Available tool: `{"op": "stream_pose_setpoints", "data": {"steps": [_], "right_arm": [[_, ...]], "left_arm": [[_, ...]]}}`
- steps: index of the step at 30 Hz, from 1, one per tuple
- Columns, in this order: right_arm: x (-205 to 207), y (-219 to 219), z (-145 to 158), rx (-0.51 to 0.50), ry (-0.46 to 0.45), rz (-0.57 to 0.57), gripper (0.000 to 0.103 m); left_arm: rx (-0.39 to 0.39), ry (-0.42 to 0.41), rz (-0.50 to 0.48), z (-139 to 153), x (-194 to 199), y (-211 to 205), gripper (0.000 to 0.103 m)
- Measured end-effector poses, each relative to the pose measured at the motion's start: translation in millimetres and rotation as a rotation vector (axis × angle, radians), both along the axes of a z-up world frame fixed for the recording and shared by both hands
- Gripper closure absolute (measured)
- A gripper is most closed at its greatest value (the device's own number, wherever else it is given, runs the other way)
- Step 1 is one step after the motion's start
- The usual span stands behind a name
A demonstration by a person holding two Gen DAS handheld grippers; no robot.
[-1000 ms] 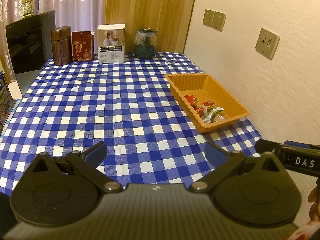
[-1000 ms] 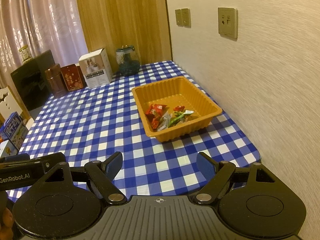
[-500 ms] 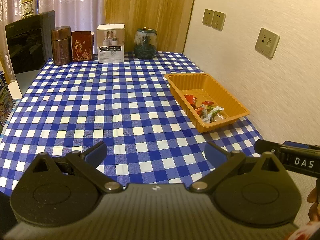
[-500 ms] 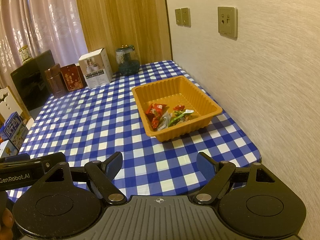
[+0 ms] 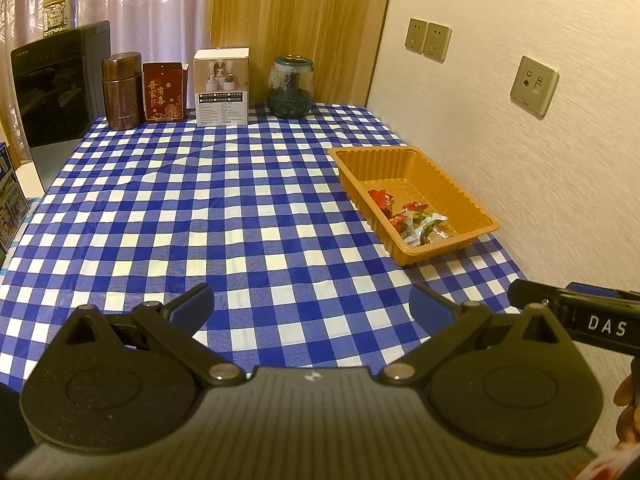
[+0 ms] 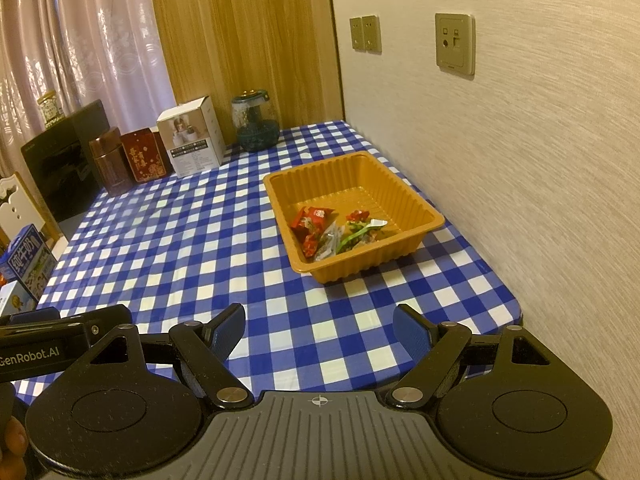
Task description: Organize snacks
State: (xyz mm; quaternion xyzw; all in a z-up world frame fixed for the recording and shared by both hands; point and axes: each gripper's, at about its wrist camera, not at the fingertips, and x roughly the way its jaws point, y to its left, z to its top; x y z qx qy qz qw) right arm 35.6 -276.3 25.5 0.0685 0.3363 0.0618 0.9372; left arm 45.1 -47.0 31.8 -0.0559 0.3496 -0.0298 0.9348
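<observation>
Left hand-held gripper [image 5: 312,306]: low centre of the left view, above the checked cloth, fingers spread wide, nothing between them. Right hand-held gripper [image 6: 319,330]: same posture in the right view, jaws wide apart, empty. Each shows at the edge of the other's view.

Bench [image 5: 200,216] covered in blue-and-white check. Orange tray [image 6: 400,196] sits on it at centre right of the right view, near the wall; in the left view it lies at right of centre [image 5: 476,212].

Snacks [image 6: 336,232]: small cluster of wrapped pieces, red, green and clear wrappers, all inside the tray, bunched toward its near corner. In the left view they sit in the tray's near end [image 5: 412,220]. No wrappers lie on the open cloth in either view.

Far end of the bench, upper left of the left view, a row: brown canister [image 5: 122,90], red box [image 5: 165,92], white box [image 5: 222,86], glass jar [image 5: 291,86]. A black appliance [image 5: 56,100] stands left of them. Wall sockets [image 5: 427,39] at upper right.
</observation>
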Motion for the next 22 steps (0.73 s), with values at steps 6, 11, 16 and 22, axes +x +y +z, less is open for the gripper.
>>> {"op": "stream_pose_setpoints", "data": {"steps": [6,11,16,22], "right_arm": [[-0.2,-0.1,0.0,0.001,0.0,-0.001,0.022],[0.3,-0.6,-0.4,0.001,0.0,-0.001,0.022],[0.5,-0.8,-0.5,0.002,-0.001,0.0,0.022],[0.1,-0.7,-1.2,0.002,-0.002,-0.001,0.022]], "left_arm": [[0.0,0.0,0.0,0.0,-0.1,0.6,0.0],[-0.001,0.0,0.0,0.0,-0.2,0.6,0.0],[-0.001,-0.001,-0.001,-0.5,-0.4,-0.4,0.0],[-0.001,-0.02,0.005,0.0,-1.8,-2.0,0.0]]}}
